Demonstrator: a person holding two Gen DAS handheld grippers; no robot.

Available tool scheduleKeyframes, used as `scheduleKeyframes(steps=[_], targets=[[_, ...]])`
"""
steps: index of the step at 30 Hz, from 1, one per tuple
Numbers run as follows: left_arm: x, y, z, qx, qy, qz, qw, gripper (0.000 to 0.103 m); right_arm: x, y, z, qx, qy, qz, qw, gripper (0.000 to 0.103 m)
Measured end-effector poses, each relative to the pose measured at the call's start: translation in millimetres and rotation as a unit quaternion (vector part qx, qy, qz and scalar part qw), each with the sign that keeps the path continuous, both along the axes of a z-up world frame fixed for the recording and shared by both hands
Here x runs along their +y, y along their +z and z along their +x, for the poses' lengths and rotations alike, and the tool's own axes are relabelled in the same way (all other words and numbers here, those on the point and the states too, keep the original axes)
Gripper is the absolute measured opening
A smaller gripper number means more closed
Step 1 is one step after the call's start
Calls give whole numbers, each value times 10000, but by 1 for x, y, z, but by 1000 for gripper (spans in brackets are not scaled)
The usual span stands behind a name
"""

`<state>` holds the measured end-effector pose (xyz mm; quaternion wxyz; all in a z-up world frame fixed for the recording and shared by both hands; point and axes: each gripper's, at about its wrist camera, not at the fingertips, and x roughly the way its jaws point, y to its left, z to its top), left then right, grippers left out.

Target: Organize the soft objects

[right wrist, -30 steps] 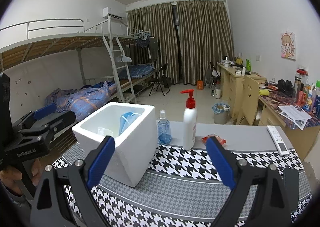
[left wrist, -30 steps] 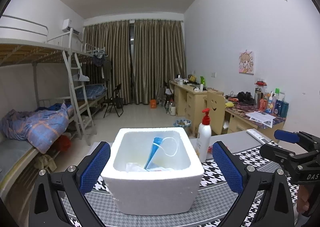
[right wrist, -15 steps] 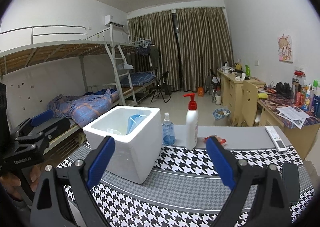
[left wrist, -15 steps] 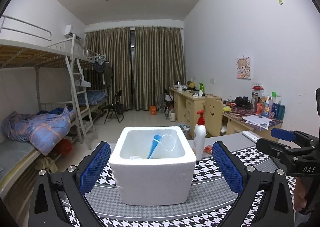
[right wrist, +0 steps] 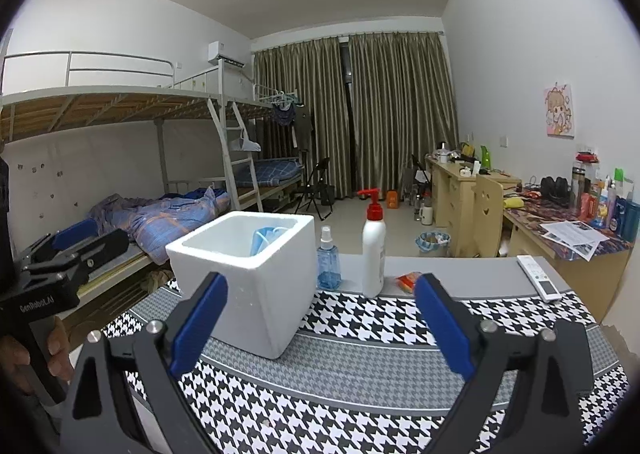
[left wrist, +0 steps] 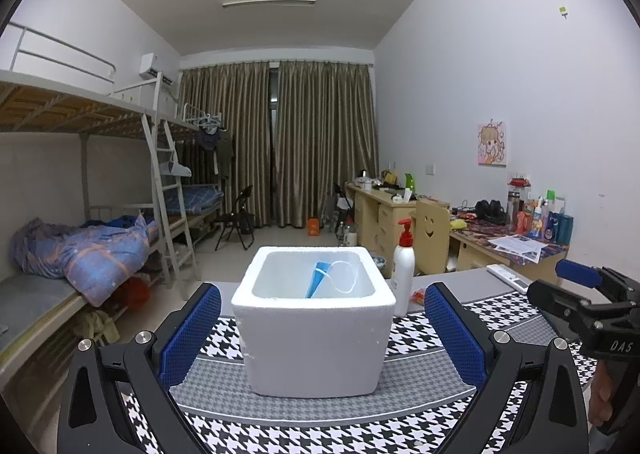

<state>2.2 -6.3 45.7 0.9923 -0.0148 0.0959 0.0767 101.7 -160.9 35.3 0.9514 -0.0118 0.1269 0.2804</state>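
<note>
Left claw (left wrist: 322, 328) and right claw (right wrist: 320, 320) both apart, empty; blue mask (left wrist: 318, 284) inside foam box (left wrist: 316, 350)

Place: a shared dormitory bedroom.
Beds: metal bunk beds (right wrist: 132, 106) with a ladder (left wrist: 168, 190) and a rumpled blue quilt (left wrist: 92, 250).
Study side: wooden desks (left wrist: 380, 210) along the wall, cluttered with bottles.
Window end: full-length curtains (right wrist: 360, 114), with an air conditioner (right wrist: 224, 54) above.

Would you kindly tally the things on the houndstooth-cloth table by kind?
Foam box: 1
Face masks in the box: at least 1; exact number unclear
Bottles: 2, pump bottle and blue spray bottle
Remote control: 1
Orange packet: 1
Total: at least 6
</note>
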Motion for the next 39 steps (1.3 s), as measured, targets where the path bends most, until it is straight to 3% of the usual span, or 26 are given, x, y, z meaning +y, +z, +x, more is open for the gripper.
scheduleKeyframes(steps=[10, 27, 39], targets=[[1, -11, -3, -17, -21, -110, 9999, 102, 1, -10, -7, -85, 23, 38, 10000, 102], [-2, -19, -13, -116, 42, -51, 9999, 102, -3, -24, -5, -3, -71, 160, 9998, 102], [2, -34, -10, 41, 85, -202, 9998, 102, -1, -34, -9, 70, -72, 61, 9999, 102]])
